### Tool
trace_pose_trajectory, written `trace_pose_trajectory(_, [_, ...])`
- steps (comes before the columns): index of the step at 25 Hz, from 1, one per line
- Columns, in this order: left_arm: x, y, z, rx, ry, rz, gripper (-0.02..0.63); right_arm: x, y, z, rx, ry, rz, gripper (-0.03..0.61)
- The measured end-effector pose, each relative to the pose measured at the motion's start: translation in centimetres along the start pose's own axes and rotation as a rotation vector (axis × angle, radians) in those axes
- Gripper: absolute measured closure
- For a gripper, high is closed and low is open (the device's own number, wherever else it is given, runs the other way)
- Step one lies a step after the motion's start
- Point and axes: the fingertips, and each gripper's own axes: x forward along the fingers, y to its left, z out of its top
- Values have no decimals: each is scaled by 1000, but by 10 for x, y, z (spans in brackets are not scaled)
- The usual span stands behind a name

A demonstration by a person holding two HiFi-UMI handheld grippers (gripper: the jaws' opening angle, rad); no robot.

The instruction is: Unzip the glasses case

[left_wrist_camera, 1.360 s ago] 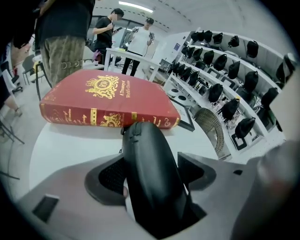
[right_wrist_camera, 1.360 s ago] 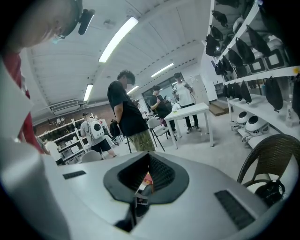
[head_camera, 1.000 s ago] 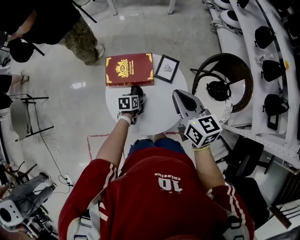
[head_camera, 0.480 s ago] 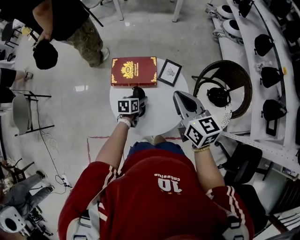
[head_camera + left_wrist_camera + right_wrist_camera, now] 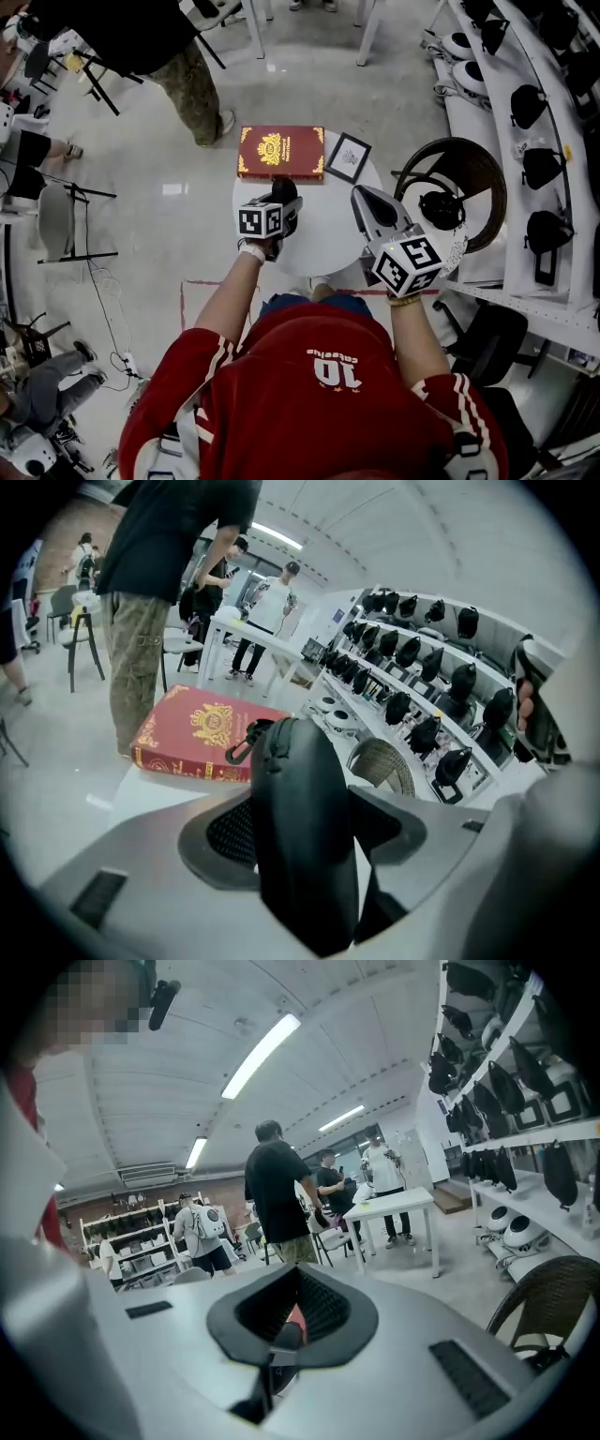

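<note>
Nearest is the person's red shirt, printed with a white 10 and a small word beside it that I cannot read. Just beyond, the left gripper is clamped on the glasses case. Its 2 jaws have just been closing, and the pads now press the case's flanks. The black case stands on edge in that grip, held over the near rim of the round white table. Its zip runs shut along the top edge, with a small clip at the far end, so nothing inside shows. The right gripper hangs well apart from the case, over the table's right side. Its jaws are drawn together, with only a dark speck and a reddish patch in the slit, neither identifiable.

Farther on the table lies a red book-shaped box with a gold crest and gold lettering too small to read, and a small black frame sits just beside it. To the right is a round wicker piece — chair or basket, I cannot tell — with a black object lying in it. Beyond are white shelves of black gear.
</note>
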Motion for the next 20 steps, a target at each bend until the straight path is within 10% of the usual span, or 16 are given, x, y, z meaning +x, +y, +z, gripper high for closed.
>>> trace_pose_trajectory(20, [-148,-57,69,57,-328,-99,328,-49,64,46,-87,-111,8,565])
